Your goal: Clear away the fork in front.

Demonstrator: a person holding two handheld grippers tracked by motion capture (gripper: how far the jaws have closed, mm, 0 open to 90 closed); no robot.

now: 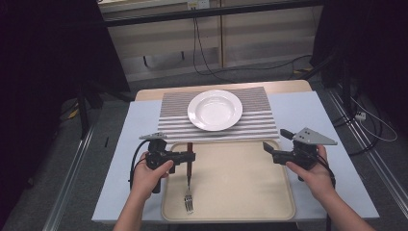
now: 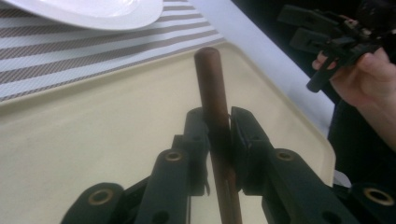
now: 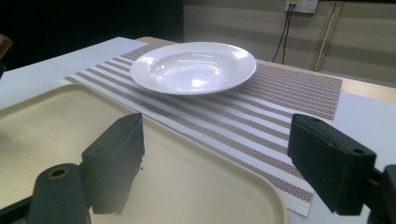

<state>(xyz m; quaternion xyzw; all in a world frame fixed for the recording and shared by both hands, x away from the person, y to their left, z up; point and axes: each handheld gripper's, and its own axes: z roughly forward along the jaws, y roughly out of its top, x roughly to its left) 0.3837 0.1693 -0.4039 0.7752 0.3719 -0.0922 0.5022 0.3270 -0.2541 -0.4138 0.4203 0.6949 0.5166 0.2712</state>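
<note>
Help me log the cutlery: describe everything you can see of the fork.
The fork has a dark brown, wood-like round handle and a silvery metal neck and tines. It lies lengthwise at the left side of the beige tray, tines toward the person, handle end toward the striped placemat. The left gripper has its jaws on either side of the handle, closed against it. Whether the fork rests on the tray or is lifted cannot be told.
</note>
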